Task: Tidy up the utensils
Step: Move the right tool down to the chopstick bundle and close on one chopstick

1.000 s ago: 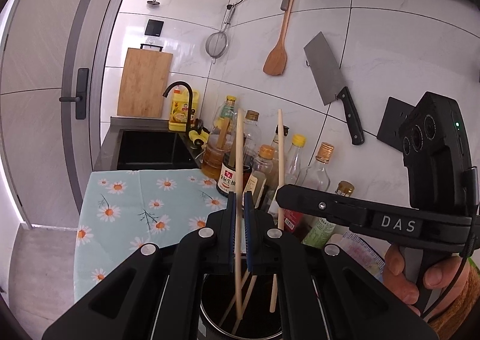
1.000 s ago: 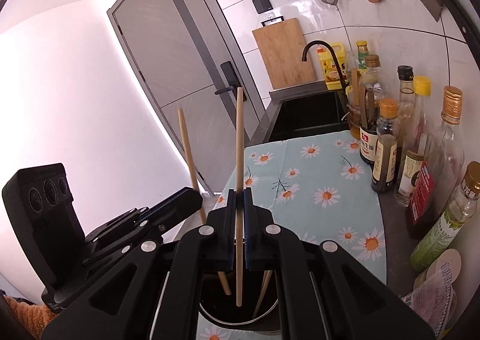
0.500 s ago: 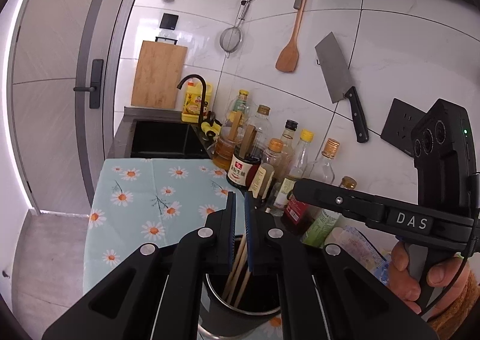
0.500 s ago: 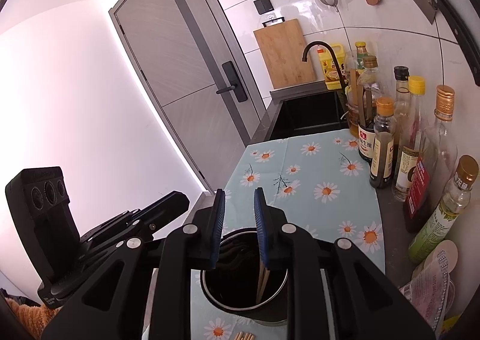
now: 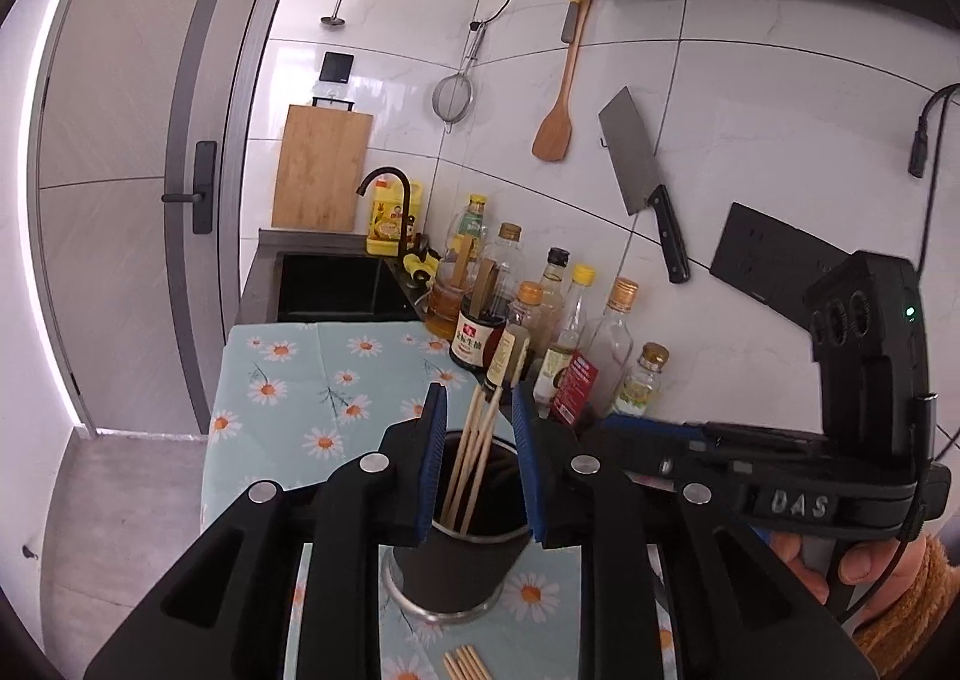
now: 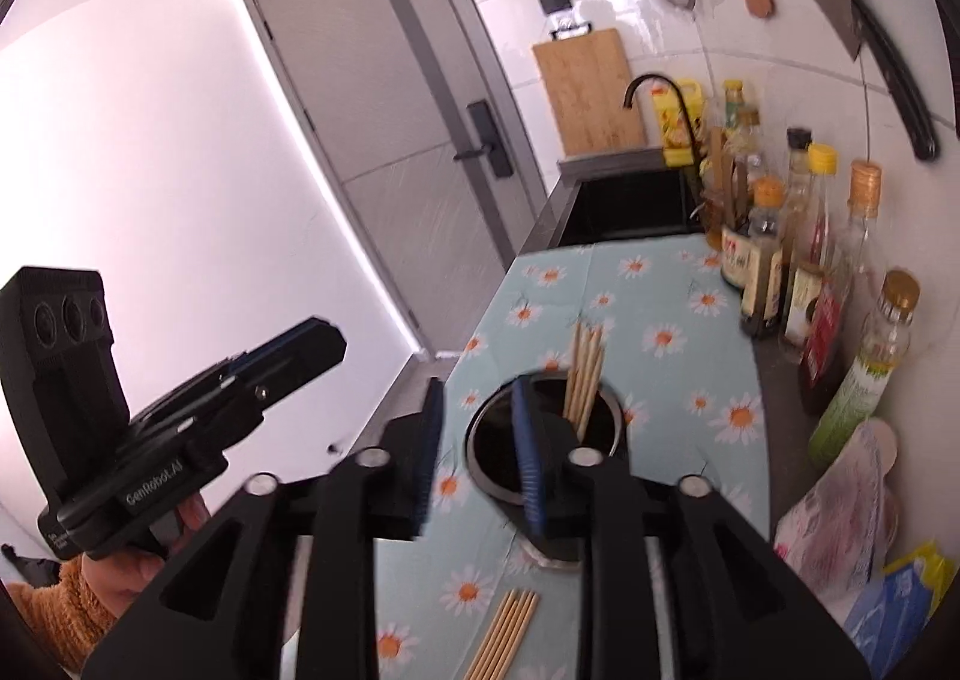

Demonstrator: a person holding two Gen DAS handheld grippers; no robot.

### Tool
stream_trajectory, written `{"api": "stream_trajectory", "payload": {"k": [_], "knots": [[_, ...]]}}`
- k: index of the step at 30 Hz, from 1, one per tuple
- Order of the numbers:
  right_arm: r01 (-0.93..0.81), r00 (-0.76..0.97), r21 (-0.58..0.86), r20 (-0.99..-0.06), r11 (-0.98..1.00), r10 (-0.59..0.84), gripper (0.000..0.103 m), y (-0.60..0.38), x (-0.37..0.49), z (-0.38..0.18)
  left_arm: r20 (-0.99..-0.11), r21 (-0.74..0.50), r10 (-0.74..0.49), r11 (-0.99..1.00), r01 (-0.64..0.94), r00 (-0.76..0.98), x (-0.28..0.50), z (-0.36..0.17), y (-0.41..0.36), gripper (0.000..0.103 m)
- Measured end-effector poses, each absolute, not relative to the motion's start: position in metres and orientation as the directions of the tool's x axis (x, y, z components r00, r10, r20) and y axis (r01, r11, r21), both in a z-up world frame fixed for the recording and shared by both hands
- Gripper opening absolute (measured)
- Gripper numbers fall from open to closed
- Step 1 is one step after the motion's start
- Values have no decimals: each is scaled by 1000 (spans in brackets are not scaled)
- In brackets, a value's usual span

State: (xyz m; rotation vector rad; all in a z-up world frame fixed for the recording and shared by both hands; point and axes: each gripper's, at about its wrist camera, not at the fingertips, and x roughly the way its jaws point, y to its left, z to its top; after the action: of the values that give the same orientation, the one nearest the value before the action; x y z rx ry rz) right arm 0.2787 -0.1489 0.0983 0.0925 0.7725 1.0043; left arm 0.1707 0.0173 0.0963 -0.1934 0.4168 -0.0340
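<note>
Through my left tongs [image 5: 478,422] — blue ribbed pads spreading, nothing pinched — I see a round dark metal holder [image 5: 459,551] on the daisy-print cloth [image 5: 288,380], about four slim wooden chopsticks [image 5: 474,452] leaning in it between but clear of the pads, more loose chopstick tips [image 5: 465,665] lying just in front, open cloth to the left and a crowded row of bottles [image 5: 540,320] along the tiled wall. Through my right tongs [image 6: 478,440], likewise parting and empty, the holder [image 6: 543,440] sits just right of the gap with its bundle [image 6: 585,374] upright, five or so loose sticks [image 6: 507,629] lie flat nearer me, and my other tool [image 6: 180,416] hovers beyond the cloth's left edge.
</note>
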Motion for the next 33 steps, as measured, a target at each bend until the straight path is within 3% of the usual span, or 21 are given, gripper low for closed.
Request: {"api": "stream_trajectory", "payload": {"k": [10, 13, 15, 24, 30, 33], "knots": [[-679, 202, 420, -682, 602, 703, 42, -149, 248, 53, -497, -233, -43, 969, -85, 867, 127, 68, 26, 28], [-644, 157, 424, -742, 637, 651, 42, -147, 248, 31, -554, -245, -64, 965, -89, 830, 122, 55, 26, 37], [-618, 99, 439, -780, 652, 618, 42, -145, 248, 15, -591, -246, -71, 964, -96, 804, 119, 45, 25, 37], [-427, -138, 530, -839, 733, 526, 41, -143, 262, -51, -756, -315, -153, 938, -148, 637, 122, -6, 26, 37], [-408, -211, 503, -864, 762, 457, 41, -134, 262, -83, -827, -302, -162, 935, -183, 538, 127, -37, 21, 37], [-412, -238, 489, -872, 769, 427, 35, -127, 261, -96, -859, -293, -164, 934, -203, 485, 128, -54, 19, 37]]}}
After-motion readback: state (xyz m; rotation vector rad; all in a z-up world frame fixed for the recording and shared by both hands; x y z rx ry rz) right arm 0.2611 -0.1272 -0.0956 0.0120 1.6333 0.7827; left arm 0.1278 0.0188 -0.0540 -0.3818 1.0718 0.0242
